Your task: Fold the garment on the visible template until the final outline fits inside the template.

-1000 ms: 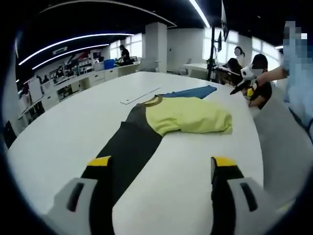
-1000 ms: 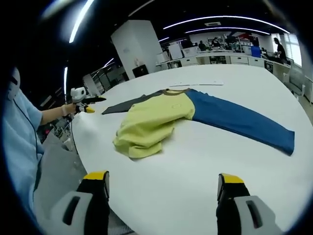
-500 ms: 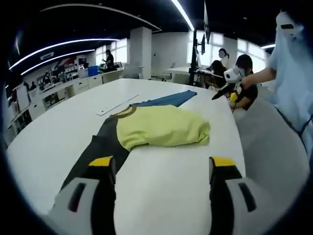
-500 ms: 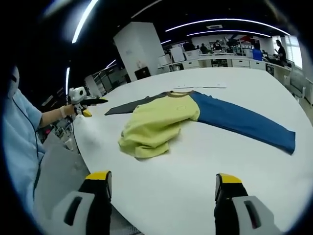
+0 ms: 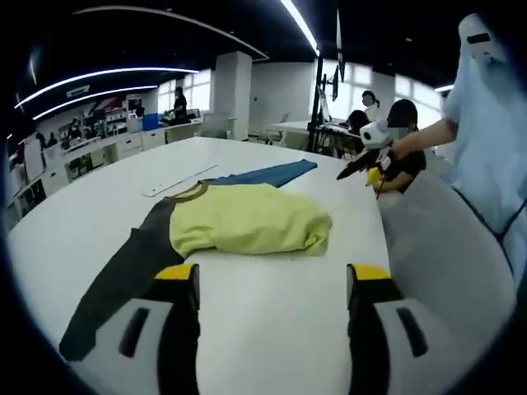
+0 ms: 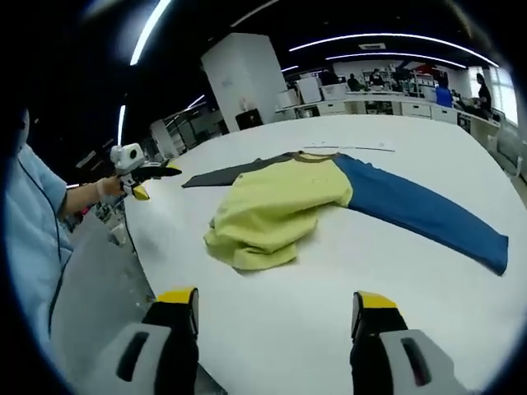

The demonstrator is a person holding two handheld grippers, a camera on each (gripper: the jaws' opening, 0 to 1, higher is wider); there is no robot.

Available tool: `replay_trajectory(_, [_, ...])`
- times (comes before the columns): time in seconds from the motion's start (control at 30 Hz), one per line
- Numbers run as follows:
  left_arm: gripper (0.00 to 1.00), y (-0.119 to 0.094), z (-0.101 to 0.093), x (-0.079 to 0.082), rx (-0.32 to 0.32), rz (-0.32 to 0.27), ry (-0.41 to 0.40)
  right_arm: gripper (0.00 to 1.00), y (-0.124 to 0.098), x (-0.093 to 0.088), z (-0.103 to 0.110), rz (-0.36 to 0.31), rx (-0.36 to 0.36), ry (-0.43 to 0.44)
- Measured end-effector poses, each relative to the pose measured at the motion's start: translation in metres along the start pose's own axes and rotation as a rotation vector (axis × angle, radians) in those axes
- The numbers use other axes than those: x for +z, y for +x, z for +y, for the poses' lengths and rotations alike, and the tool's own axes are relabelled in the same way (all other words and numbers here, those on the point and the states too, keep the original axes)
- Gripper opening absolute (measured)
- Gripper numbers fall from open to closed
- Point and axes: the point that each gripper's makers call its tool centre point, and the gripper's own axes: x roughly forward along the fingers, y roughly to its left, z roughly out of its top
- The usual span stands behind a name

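A long-sleeved garment lies on the white table [image 5: 99, 189]. Its yellow body [image 5: 247, 224] is bunched up in the middle, a dark grey sleeve [image 5: 115, 276] stretches one way and a blue sleeve [image 5: 272, 173] the other. My left gripper [image 5: 272, 276] hovers open over the table, short of the yellow body. In the right gripper view the yellow body [image 6: 276, 210], blue sleeve [image 6: 420, 216] and grey sleeve [image 6: 222, 174] lie ahead of my open right gripper [image 6: 276, 300]. Each gripper also shows in the other's view, off the table's edge: the right gripper [image 5: 350, 169] and the left gripper [image 6: 165, 171].
A thin pale strip [image 5: 177, 179] lies on the table beyond the collar, also visible as the pale strip [image 6: 350, 148]. The person's pale blue sleeve [image 5: 486, 140] stands beside the table's curved edge [image 5: 387, 247]. Other people sit behind [image 5: 403, 123]. Desks and shelves line the far walls.
Both views have shifted a little and the garment looks slightly nearer, so the cameras moved. The garment itself lies as before. Both pairs of jaws stay open.
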Motion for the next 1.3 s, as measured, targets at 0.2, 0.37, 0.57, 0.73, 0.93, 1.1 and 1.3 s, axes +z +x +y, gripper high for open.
replay_trajectory(0.2, [0.67, -0.002, -0.011, -0.005, -0.001, -0.005, -0.021, 0.54, 0.025, 0.013, -0.012, -0.001, -0.022, -0.033])
replay_trajectory(0.37, [0.66, -0.006, -0.015, -0.006, 0.002, -0.013, -0.041, 0.37, 0.053, 0.008, -0.016, 0.104, -0.018, -0.114])
replay_trajectory(0.57, [0.66, -0.015, -0.012, -0.01, 0.023, -0.007, -0.05, 0.3, 0.071, 0.01, -0.02, 0.121, -0.026, -0.114])
replay_trajectory(0.73, [0.66, -0.026, -0.009, -0.012, 0.05, -0.013, -0.059, 0.26, 0.079, 0.01, -0.024, 0.141, -0.033, -0.11])
replay_trajectory(0.93, [0.65, -0.035, -0.008, -0.016, 0.072, -0.023, -0.074, 0.25, 0.086, 0.01, -0.024, 0.162, -0.031, -0.123])
replay_trajectory(1.1, [0.65, -0.039, -0.009, -0.019, 0.081, -0.025, -0.086, 0.24, 0.093, 0.009, -0.022, 0.18, -0.024, -0.133])
replay_trajectory(1.3, [0.64, -0.041, -0.011, -0.02, 0.086, -0.037, -0.102, 0.19, 0.094, 0.006, -0.019, 0.2, -0.014, -0.148])
